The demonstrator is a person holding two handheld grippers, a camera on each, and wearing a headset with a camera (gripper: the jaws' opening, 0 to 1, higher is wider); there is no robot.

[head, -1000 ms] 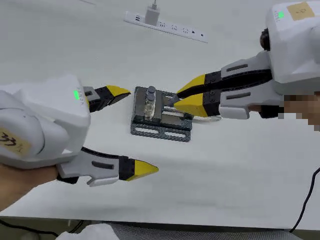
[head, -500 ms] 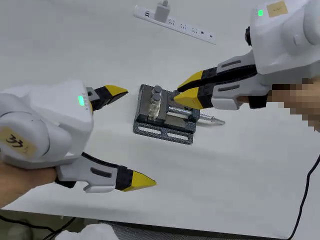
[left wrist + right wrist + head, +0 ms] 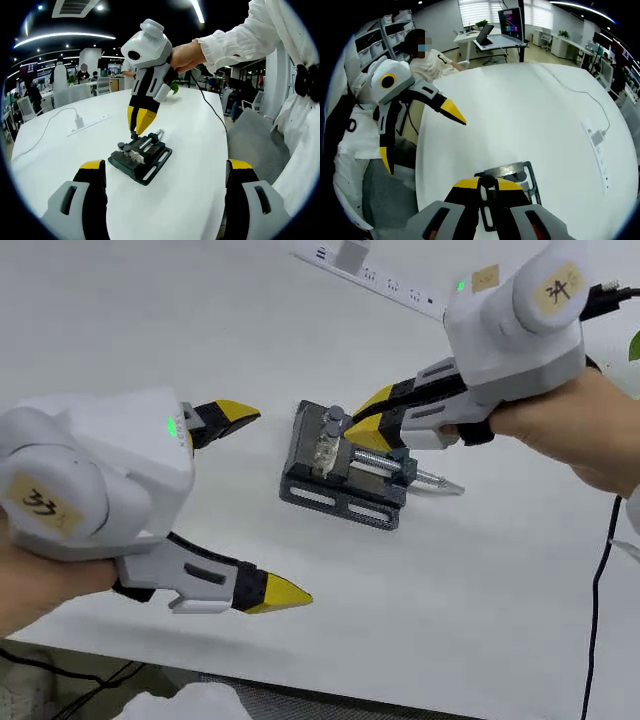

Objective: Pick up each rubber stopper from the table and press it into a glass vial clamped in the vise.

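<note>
Your left hand-held gripper (image 3: pixel 275 503) and right hand-held gripper (image 3: pixel 358 427) have glossy white plastic shells with matt yellow tips. The table (image 3: pixel 480 580) is smooth white with a faint sheen. The vise (image 3: pixel 345 502) is dark matt metal, and its screw (image 3: pixel 432 480) at 3 o'clock is bright steel. The vial (image 3: pixel 325 452) is clear glass, and the rubber stopper (image 3: pixel 333 420) is dull grey.
</note>
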